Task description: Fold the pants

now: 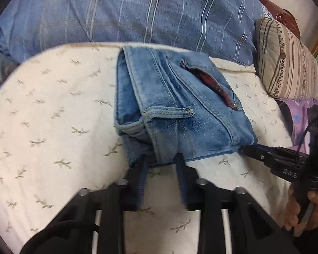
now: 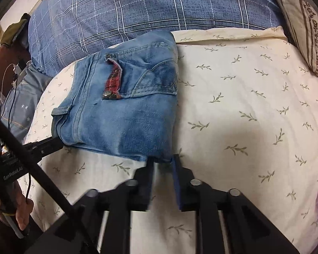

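Folded blue jeans (image 1: pixel 180 110) lie in a compact bundle on a cream bedsheet w/ leaf print (image 1: pixel 53 110), near the far edge by a blue plaid pillow (image 1: pixel 137 10). A pocket w/ red plaid lining (image 1: pixel 214 89) faces up.

Left gripper (image 1: pixel 161 158) sits at the near edge of the jeans, jaws part open, 2 tips straddling the denim hem; fabric lies between them but pads don't look pressed on it.

Right gripper (image 2: pixel 162 160) is at the other near corner, jaws narrow but apart, a small bit of hem between the tips, not clearly pinched.

A striped cushion (image 1: pixel 286 63) sits at the right in the left wrist view. A hand (image 1: pixel 303 213) holds the right gripper's handle.
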Demonstrator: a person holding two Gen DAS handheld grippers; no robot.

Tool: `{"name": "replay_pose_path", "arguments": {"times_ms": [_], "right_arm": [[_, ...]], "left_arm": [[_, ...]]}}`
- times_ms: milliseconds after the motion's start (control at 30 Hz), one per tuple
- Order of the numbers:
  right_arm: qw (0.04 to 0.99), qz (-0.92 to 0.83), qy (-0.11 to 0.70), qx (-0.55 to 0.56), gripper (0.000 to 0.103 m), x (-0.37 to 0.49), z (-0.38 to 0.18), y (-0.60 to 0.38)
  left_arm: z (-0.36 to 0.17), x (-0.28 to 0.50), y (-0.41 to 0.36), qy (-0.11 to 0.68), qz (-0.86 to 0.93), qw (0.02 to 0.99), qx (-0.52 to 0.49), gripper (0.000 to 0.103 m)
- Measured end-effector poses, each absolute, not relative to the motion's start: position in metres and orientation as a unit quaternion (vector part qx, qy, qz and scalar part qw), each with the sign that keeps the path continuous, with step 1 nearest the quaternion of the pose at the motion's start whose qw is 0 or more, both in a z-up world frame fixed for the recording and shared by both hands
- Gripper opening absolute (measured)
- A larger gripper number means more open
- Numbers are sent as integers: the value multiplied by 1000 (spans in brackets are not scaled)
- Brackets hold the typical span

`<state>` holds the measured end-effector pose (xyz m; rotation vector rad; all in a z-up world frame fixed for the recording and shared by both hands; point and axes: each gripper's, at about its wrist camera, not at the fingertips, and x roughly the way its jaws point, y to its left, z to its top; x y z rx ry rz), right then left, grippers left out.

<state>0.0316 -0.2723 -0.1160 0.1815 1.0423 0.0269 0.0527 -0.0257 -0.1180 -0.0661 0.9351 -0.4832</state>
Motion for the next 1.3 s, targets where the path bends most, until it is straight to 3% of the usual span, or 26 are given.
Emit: {"name": "replay_pose_path", "arguments": {"times_ms": [33, 67, 100, 133, 367, 567, 767, 1300], "right_arm": [[866, 16, 493, 86, 44, 29, -114, -270], [870, 15, 486, 82, 55, 26, -111, -267], [875, 7, 478, 74, 59, 21, -107, -264], [879, 1, 471, 69, 63, 17, -105, -261], [882, -15, 461, 93, 65, -20, -108, -251], [887, 6, 436, 152, 69, -48, -106, -249], [890, 12, 438, 131, 69, -48, -109, -234], [915, -6, 384, 123, 69, -55, -93, -240]], "left_arm": [[-114, 49, -28, 434, -215, 875, -17, 47], [-111, 38, -26, 418, -191, 888, 0, 61], [-109, 29, -24, 402, -170, 900, 11, 68], [-108, 23, -22, 392, -159, 906, 13, 68], [-113, -25, -9, 383, -110, 917, 5, 69], [-110, -64, -16, 362, -79, 928, 44, 77], [-99, -86, -29, 323, -77, 940, 75, 78], [-94, -84, -33, 335, -70, 936, 89, 78]]}}
